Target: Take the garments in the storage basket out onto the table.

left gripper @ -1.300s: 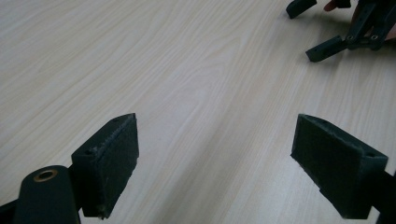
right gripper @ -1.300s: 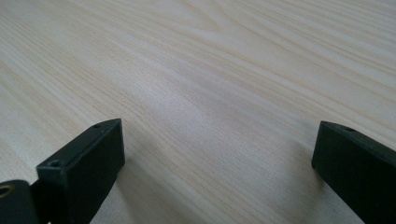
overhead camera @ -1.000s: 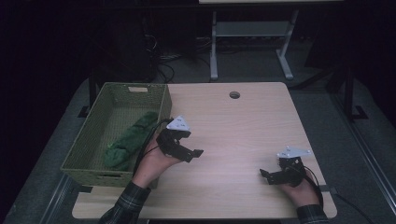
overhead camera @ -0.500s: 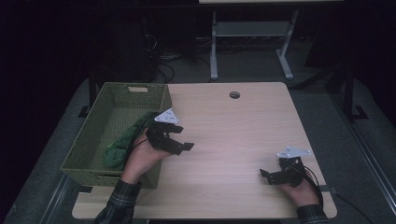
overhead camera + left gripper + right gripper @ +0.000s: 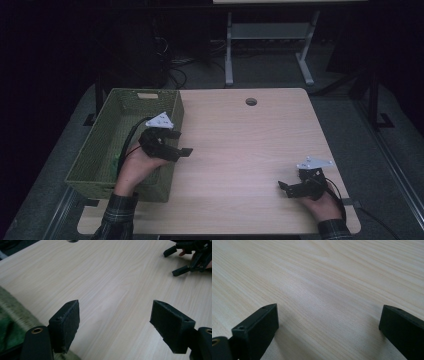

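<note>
The left gripper (image 5: pixel 176 143) is held above the right-hand wall of the green woven basket (image 5: pixel 95 150), its jaws pointing out over the wooden table (image 5: pixel 240 150). Its jaws stand spread, having just been closing slightly, and nothing lies between them. A green cloth (image 5: pixel 6 332) lies inside the basket, seen at the lower left of the left gripper view and largely hidden by the hand in the high view. The right gripper (image 5: pixel 287 188) rests low over the table's near right corner, well apart from the basket, jaws spread and empty.
</note>
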A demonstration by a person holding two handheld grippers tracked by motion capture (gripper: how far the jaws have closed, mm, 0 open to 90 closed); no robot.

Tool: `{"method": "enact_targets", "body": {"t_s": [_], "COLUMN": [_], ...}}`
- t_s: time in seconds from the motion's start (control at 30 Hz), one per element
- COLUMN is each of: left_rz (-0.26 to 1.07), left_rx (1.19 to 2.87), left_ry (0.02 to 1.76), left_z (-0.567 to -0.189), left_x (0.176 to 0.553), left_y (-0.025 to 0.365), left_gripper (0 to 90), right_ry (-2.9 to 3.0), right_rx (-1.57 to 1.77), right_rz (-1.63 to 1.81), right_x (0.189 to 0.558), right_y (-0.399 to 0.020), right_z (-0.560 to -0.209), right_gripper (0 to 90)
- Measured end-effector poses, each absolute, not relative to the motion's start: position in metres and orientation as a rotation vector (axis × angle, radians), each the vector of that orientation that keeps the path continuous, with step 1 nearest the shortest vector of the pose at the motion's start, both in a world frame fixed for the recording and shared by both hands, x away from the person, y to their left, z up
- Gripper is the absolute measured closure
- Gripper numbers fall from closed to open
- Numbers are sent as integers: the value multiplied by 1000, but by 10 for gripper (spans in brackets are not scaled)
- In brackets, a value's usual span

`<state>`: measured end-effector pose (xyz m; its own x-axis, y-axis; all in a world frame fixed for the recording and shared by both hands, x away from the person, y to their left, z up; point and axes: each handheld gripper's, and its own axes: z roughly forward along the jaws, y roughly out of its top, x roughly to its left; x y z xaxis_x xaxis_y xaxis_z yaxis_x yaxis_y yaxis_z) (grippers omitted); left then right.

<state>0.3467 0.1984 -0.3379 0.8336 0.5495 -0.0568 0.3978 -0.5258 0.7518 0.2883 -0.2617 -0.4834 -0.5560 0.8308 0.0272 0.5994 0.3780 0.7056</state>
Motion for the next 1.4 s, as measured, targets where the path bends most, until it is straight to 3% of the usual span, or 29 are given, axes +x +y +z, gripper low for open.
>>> {"method": "enact_targets", "body": {"t_s": [0.7, 1.4], "left_rz": [319, 372], "left_rx": [2176, 2272], "left_ry": [824, 927], "left_z": [-336, -369], "left_x": [347, 364], "left_y": [258, 299], "left_gripper": [258, 440], "right_ry": [2311, 2311], "right_rx": [1252, 1251], "right_rz": [974, 974], "right_x": [288, 288], "right_y": [-262, -262], "right_z": [-483, -483], "right_gripper": [21, 21]}}
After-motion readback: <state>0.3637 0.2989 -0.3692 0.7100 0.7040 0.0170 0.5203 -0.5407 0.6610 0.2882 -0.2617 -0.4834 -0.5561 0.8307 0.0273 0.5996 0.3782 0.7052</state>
